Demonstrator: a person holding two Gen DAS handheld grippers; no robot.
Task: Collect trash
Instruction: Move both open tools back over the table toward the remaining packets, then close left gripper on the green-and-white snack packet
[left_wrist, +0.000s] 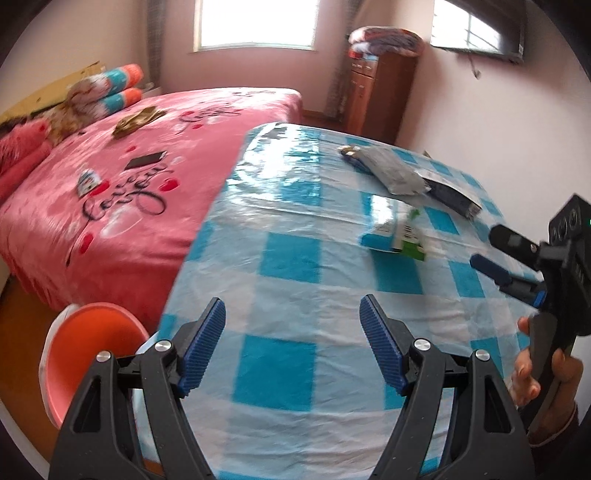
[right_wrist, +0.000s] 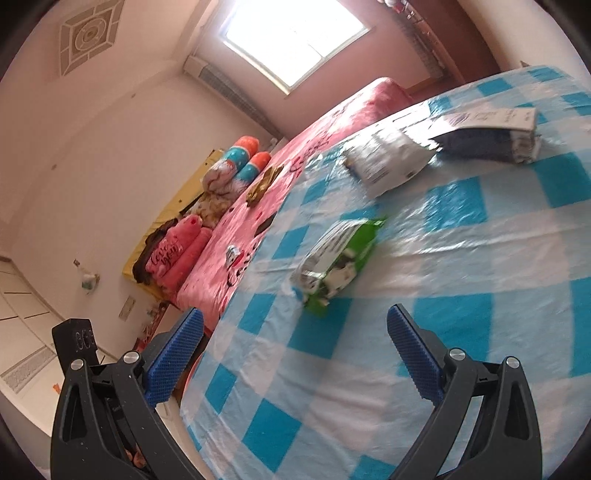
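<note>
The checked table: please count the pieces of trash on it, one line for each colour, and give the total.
Green and white wrapper: 1
Grey bags: 2, a lighter grey bag and a darker grey bag
Total: 3 on the table

Counter (left_wrist: 288, 258), covered in blue-and-white checked plastic cloth: green-and-white packet (left_wrist: 397, 230) near centre, grey mailer bag (left_wrist: 391, 168) and dark flat package (left_wrist: 452, 194) touching at far right; pink bed (left_wrist: 122, 206) left, bearing phone (left_wrist: 144, 160).
</note>
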